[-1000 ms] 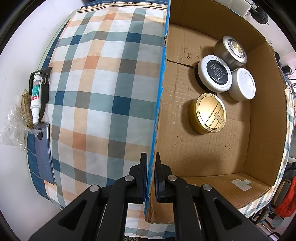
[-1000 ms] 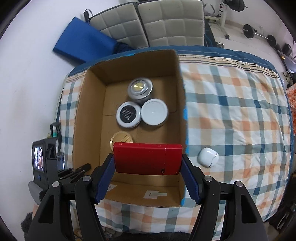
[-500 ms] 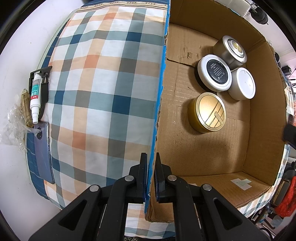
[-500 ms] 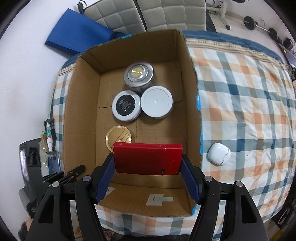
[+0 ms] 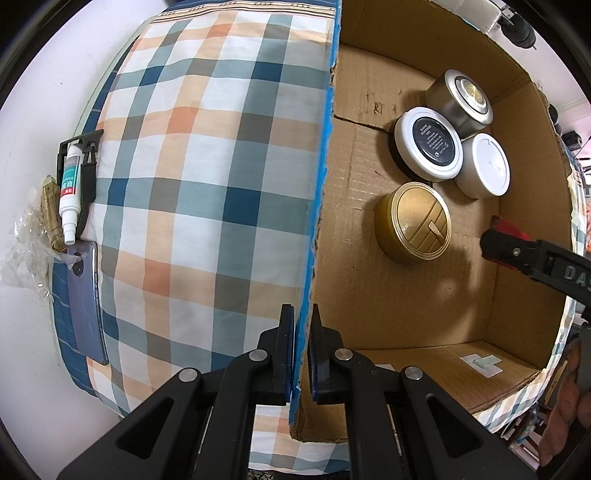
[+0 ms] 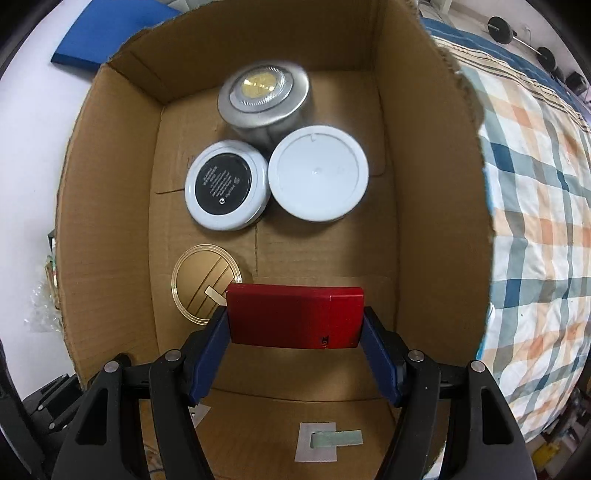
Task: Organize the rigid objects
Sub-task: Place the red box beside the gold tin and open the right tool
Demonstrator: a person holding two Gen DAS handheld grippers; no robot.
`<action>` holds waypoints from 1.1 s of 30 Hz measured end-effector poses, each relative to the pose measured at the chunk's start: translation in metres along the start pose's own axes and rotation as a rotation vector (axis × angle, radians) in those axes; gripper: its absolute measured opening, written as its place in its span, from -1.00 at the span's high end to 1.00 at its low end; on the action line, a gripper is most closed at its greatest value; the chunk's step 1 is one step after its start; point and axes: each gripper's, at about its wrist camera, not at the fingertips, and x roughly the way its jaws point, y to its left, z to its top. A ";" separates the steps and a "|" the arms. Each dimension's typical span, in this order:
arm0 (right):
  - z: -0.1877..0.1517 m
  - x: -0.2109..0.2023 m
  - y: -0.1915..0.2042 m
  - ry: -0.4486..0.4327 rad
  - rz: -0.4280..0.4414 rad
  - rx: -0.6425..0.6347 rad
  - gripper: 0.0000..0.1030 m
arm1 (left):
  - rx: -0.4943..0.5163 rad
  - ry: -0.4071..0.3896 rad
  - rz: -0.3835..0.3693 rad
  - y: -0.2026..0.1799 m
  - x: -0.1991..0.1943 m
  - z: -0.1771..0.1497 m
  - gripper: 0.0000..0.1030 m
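An open cardboard box (image 6: 110,221) sits on a checked cloth. Inside it stand a silver tin (image 6: 262,96), a black-topped white tin (image 6: 226,184), a white-lidded tin (image 6: 318,172) and a gold tin (image 6: 201,282). My right gripper (image 6: 295,317) is shut on a red rectangular case (image 6: 291,314), held inside the box just above the floor, beside the gold tin. In the left wrist view the right gripper (image 5: 517,254) enters from the right with the red case (image 5: 508,225) showing behind it. My left gripper (image 5: 301,332) is shut on the box's blue-taped side wall (image 5: 321,184).
The checked cloth (image 5: 203,166) covers the surface left of the box. At its left edge lie a dark phone (image 5: 86,302), a white tube (image 5: 70,188) in a black holder, and crinkled plastic (image 5: 26,251). A blue mat (image 6: 110,26) lies on the floor behind the box.
My right gripper has come down with the red case from above the box rim into the box, and now shows in the left wrist view. The left gripper has not moved.
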 end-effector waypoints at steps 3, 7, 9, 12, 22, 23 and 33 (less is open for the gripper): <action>0.003 0.005 0.002 0.014 -0.020 -0.003 -0.39 | -0.001 0.001 -0.004 0.001 0.000 0.000 0.91; 0.006 0.010 0.004 0.023 -0.040 -0.011 -0.39 | -0.001 0.003 -0.003 0.002 0.002 -0.002 0.91; 0.008 0.013 0.005 0.035 -0.050 -0.013 -0.40 | -0.002 0.003 -0.004 0.004 0.003 -0.003 0.91; 0.010 0.011 0.005 0.039 -0.047 -0.006 -0.52 | 0.000 0.006 -0.002 0.005 0.005 -0.004 0.91; 0.000 -0.031 0.017 -0.070 -0.080 -0.042 -0.92 | 0.006 0.007 0.002 0.000 0.009 -0.005 0.91; -0.002 -0.036 0.018 -0.081 -0.079 -0.045 -0.92 | 0.006 0.007 0.003 -0.001 0.009 -0.005 0.92; -0.022 -0.094 0.014 -0.145 -0.025 -0.039 -0.92 | 0.005 0.004 0.006 -0.002 0.007 -0.007 0.91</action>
